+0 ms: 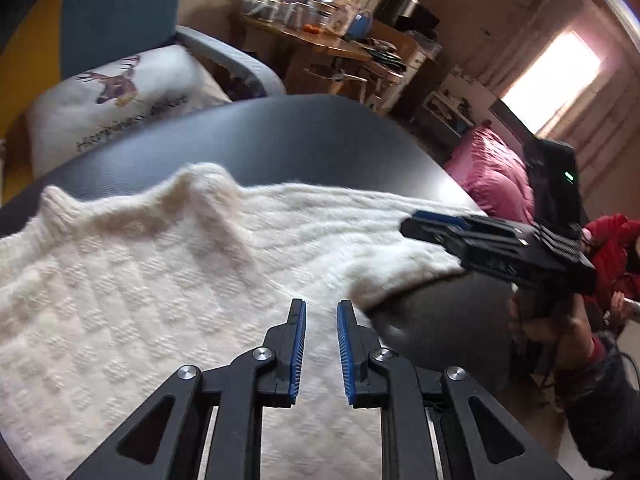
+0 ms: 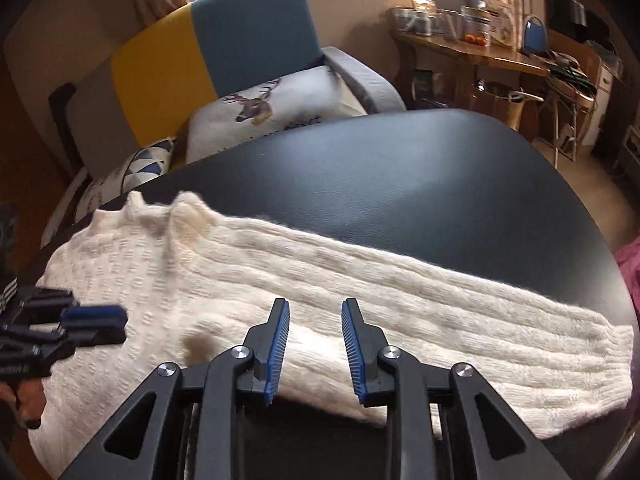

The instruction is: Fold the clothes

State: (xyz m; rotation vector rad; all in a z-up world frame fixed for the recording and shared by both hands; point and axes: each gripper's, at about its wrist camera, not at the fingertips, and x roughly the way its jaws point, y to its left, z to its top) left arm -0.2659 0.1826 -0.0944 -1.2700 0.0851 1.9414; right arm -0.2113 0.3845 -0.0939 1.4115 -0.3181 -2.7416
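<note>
Nearest to me, the left gripper [image 1: 321, 307] hangs low over the body of a cream knitted sweater [image 1: 132, 280], its blue-lined jaws parted by a narrow gap with nothing between them; I take it to be poised there because the cloth directly under its tips is the flat middle of the garment. The right gripper [image 2: 315, 305] is likewise empty, its jaws a little wider, and it points at the long sleeve [image 2: 460, 312], which stretches out sideways across the black table [image 2: 420, 184] towards the table's right edge. That sleeve lying straight and unfolded suggests to me that the folding is unfinished, and the right gripper's aim at the sleeve fits a grab there, though I can't be sure. The sweater itself lies spread on the near half of the table, collar [image 2: 188, 210] rumpled upward at the far side. Beyond the table stands an armchair [image 2: 248, 32] in yellow and teal with a deer-print cushion [image 2: 280, 108] on its seat, and further off a cluttered wooden side table [image 2: 472, 54].
</note>
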